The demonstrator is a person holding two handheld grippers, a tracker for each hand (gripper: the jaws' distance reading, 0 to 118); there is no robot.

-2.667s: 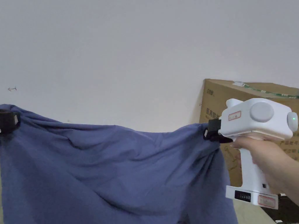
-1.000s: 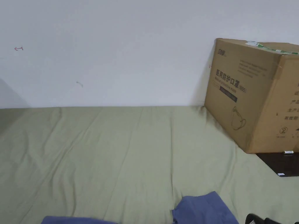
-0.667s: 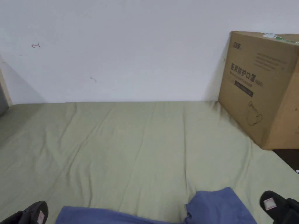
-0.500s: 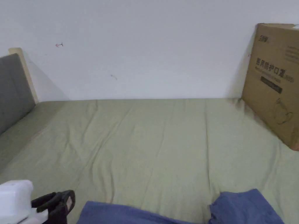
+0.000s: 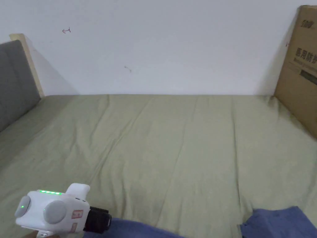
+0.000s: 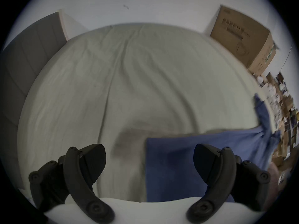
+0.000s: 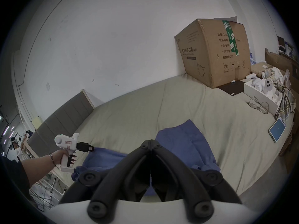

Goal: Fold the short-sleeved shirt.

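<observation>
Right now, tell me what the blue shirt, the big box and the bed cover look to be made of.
Blue shirt: soft woven or knit cloth, matte; it drapes and bunches in folds.
Big box: corrugated cardboard, plain brown, with creased edges and green tape on top.
Bed cover: thin olive fabric, matte, likely cotton; long shallow wrinkles run across it.

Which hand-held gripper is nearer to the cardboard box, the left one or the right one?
Right. The right hand-held gripper hangs over the blue shirt on the side of the cardboard box; the left hand-held gripper is at the shirt's far end, toward the grey headboard.
</observation>
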